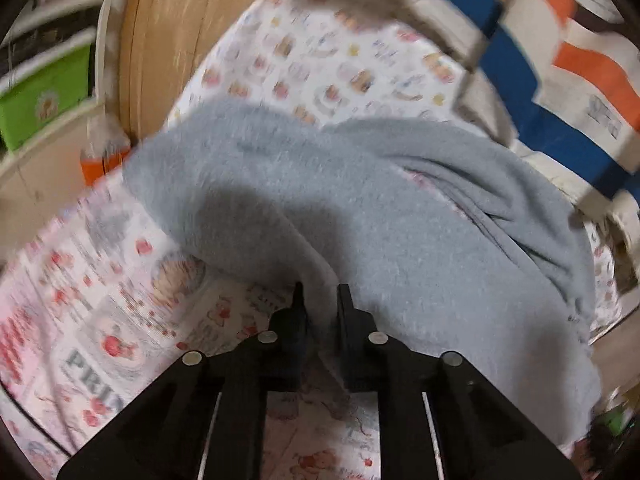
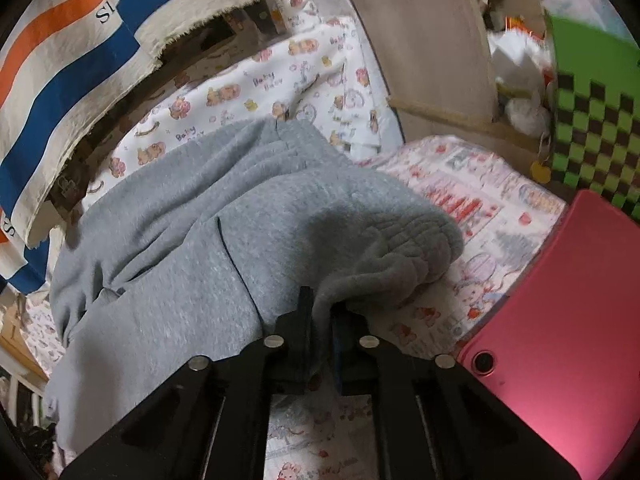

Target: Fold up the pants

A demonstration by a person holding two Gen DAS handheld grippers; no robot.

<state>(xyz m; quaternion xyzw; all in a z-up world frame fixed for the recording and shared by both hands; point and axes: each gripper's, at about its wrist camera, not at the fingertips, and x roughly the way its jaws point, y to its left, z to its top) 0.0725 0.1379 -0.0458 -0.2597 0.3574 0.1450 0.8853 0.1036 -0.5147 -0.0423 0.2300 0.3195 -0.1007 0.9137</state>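
Note:
Grey fleece pants (image 1: pixel 360 200) lie bunched on a bed covered by a cartoon-print sheet (image 1: pixel 100 300). In the left wrist view my left gripper (image 1: pixel 321 304) is shut on a fold of the pants at their near edge, and grey cloth fills the narrow gap between its black fingers. The right wrist view shows the same pants (image 2: pixel 180 240) with a ribbed elastic band (image 2: pixel 420 240) curled over on the right. Just below that band my right gripper (image 2: pixel 323 314) is shut on the pants' edge, pinching cloth between its fingers.
A pink tablet (image 2: pixel 560 300) lies on the sheet (image 2: pixel 480 200) close to the right gripper. A green checkered box (image 2: pixel 592 140) stands behind it. A white towel with blue and orange stripes (image 1: pixel 540 80) hangs beyond the pants. A wooden door (image 1: pixel 180 20) and a green bin (image 1: pixel 44 96) are at the left.

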